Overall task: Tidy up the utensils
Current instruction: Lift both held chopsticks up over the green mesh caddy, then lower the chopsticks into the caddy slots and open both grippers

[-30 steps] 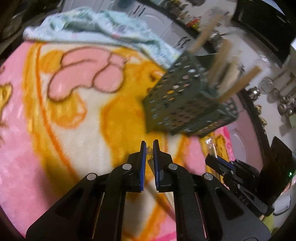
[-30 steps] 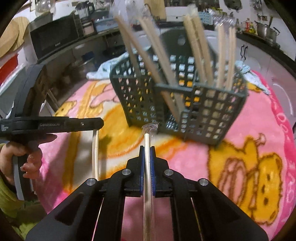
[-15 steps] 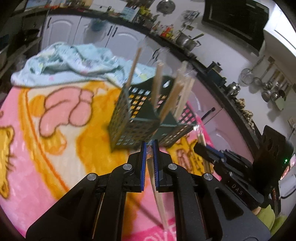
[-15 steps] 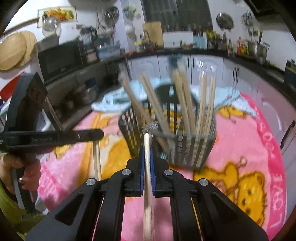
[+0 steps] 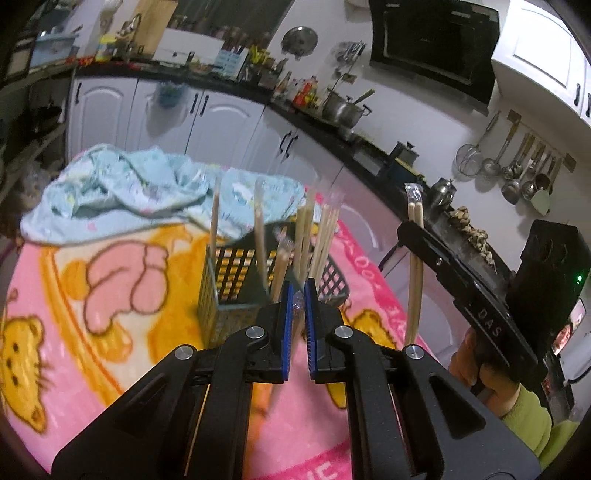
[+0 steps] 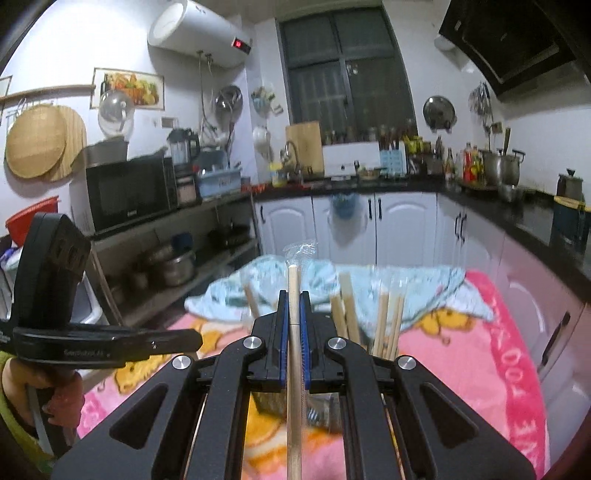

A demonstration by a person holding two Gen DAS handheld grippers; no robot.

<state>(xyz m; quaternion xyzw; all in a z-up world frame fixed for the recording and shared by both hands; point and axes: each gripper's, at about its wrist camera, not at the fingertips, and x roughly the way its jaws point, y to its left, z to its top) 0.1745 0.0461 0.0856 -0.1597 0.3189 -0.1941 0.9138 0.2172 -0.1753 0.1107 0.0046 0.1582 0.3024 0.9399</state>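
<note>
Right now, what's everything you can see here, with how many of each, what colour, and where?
wrapped chopsticks: two pairs held, pale wood in clear plastic, one pair in each gripper
chopsticks in basket: several, exact count unclear, pale wood, standing upright
utensil basket: one, dark green, perforated, on the blanket
blanket: one, pink with yellow cartoon bears, covering the table
cloth: one, light blue, crumpled at the blanket's far edge
microwave: one, black, shelf on the left
water heater: one, white, high on the wall
left gripper: black with blue pads, shut on a wrapped pair
right gripper: black with blue pads, shut on a wrapped pair
</note>
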